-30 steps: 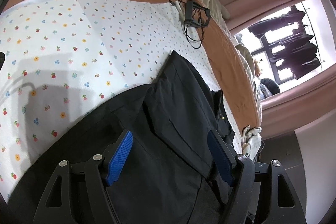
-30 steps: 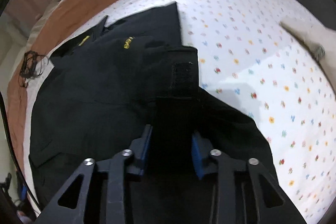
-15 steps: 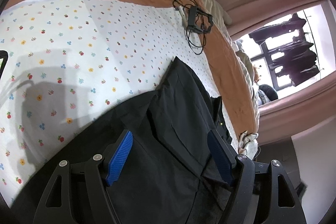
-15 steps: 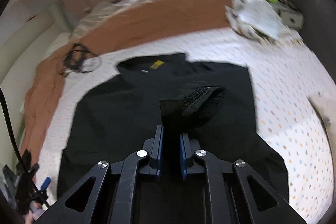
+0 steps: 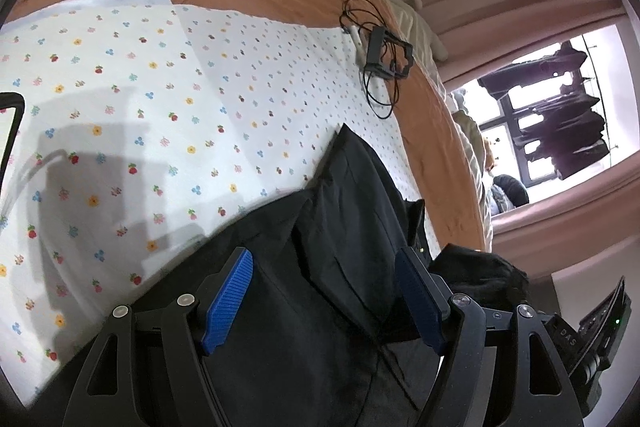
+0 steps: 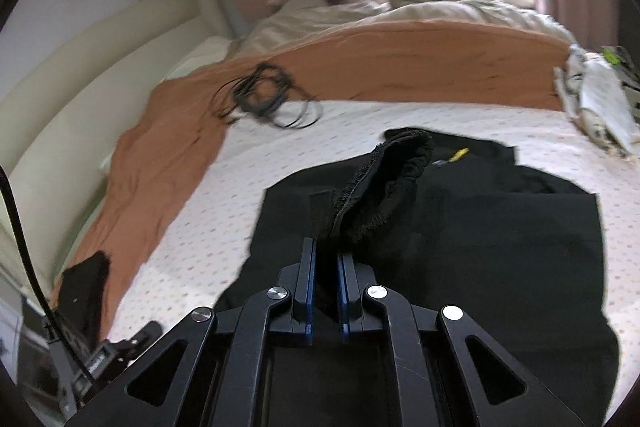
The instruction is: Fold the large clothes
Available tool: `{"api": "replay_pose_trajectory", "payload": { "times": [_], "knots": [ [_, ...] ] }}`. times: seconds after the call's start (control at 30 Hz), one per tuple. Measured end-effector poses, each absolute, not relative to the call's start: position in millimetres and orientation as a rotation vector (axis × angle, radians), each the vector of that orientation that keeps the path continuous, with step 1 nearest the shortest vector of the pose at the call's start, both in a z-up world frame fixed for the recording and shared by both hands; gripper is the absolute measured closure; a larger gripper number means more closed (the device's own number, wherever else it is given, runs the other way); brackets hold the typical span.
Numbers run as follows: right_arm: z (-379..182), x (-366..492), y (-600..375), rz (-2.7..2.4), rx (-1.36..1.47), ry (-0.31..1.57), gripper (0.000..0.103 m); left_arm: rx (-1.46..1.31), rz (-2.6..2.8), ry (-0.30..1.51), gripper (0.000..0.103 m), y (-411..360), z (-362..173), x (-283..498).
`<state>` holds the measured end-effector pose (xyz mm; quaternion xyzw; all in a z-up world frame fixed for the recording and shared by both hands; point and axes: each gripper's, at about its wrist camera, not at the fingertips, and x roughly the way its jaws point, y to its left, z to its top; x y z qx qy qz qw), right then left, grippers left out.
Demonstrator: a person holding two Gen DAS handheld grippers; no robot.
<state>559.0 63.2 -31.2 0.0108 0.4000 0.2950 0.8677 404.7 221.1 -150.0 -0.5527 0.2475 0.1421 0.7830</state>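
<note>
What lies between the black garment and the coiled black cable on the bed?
Only bare flowered sheet lies between the black garment and the coiled cable, seen in the left wrist view.

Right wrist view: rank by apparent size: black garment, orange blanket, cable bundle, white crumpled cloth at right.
1. Black garment, though nearest the camera, so inflated.
2. Orange blanket.
3. Cable bundle and white crumpled cloth: too alike to rank.

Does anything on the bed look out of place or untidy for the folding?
A tangle of black cables with a small black frame lies on the orange blanket, beside the floral sheet where the black garment is spread. It is apart from the garment but does not belong there.
</note>
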Motion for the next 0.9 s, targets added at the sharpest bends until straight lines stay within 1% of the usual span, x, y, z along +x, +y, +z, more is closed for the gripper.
{"api": "replay_pose_trajectory", "payload": {
  "times": [0.2, 0.3, 0.33, 0.37, 0.43, 0.7, 0.9],
  "knots": [
    [-51.5, 552.2, 93.2, 0.676, 0.013, 0.874, 0.093, -1.209, 0.34, 0.519, 0.028, 229.0, -151.3, 398.0],
    [-67.6, 555.4, 104.5, 0.684, 0.0, 0.936, 0.09, -1.212, 0.355, 0.515, 0.028, 233.3, -151.8, 394.8],
    [-77.2, 559.3, 105.5, 0.687, 0.012, 0.972, 0.083, -1.213, 0.36, 0.514, 0.028, 234.7, -152.0, 393.8],
    [-82.5, 561.9, 104.9, 0.689, 0.02, 0.996, 0.067, -1.213, 0.363, 0.514, 0.028, 235.5, -152.1, 393.7],
    [-89.4, 564.0, 96.7, 0.69, 0.054, 1.012, 0.054, -1.216, 0.369, 0.513, 0.028, 236.8, -152.5, 392.9],
    [-95.8, 562.9, 30.0, 0.609, 0.088, 1.017, 0.053, -1.187, 0.354, 0.532, 0.028, 227.6, -150.7, 400.2],
    [-101.3, 553.1, -53.6, 0.484, 0.131, 1.016, 0.053, -1.145, 0.346, 0.546, 0.028, 217.3, -145.5, 403.4]
  ]
}}
